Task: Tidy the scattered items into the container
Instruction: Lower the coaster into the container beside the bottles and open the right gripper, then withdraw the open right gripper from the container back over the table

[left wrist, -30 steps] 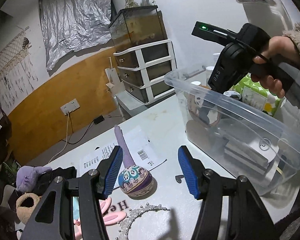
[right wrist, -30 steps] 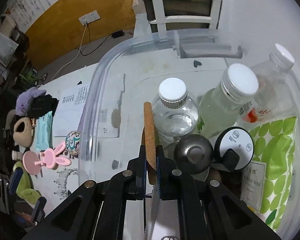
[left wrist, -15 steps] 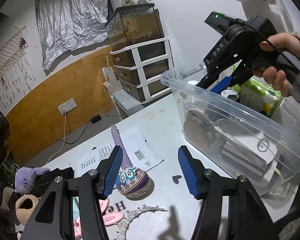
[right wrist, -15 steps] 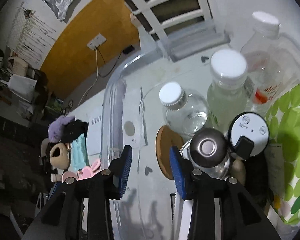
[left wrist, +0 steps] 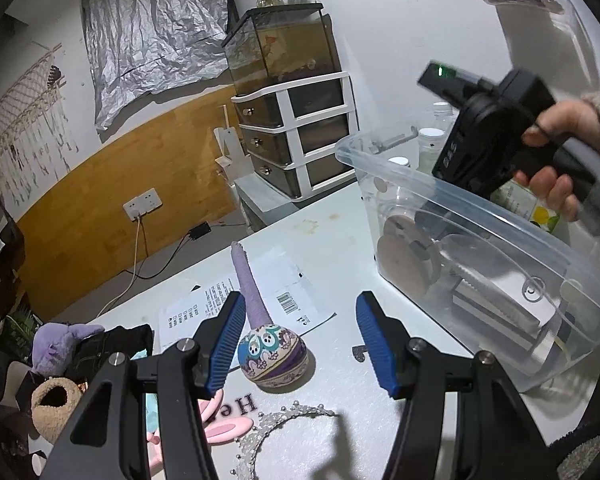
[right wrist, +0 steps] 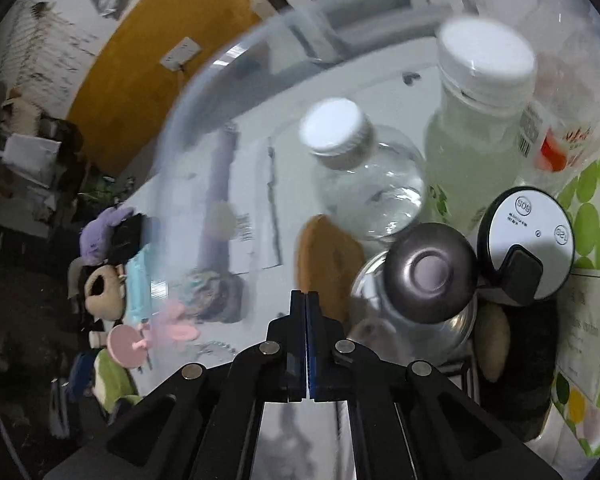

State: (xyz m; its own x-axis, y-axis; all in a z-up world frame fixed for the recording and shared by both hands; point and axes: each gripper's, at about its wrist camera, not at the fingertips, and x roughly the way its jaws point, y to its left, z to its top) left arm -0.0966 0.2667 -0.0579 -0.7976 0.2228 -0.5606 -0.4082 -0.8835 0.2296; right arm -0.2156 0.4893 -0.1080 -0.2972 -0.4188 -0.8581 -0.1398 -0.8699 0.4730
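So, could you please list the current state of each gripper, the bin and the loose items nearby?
Left gripper: open, empty, above the table.
Right gripper: shut, empty, over the bin.
Clear plastic bin: lidless, partly filled.
Round cork coaster: inside the bin, leaning.
White-capped clear bottle: capped, upright in the bin.
Painted maraca with purple handle: lying on the table.

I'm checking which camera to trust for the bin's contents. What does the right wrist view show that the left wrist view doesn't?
Only the right wrist view: a top-down look into the bin, with the white-capped clear bottle, the pale green bottle, the steel lid knob and the shut right gripper holding nothing.

Only the left wrist view: the open left gripper, the hand on the right tool, and the drawer unit.

Both: the clear bin, the cork disc inside it, and the painted maraca on the table.
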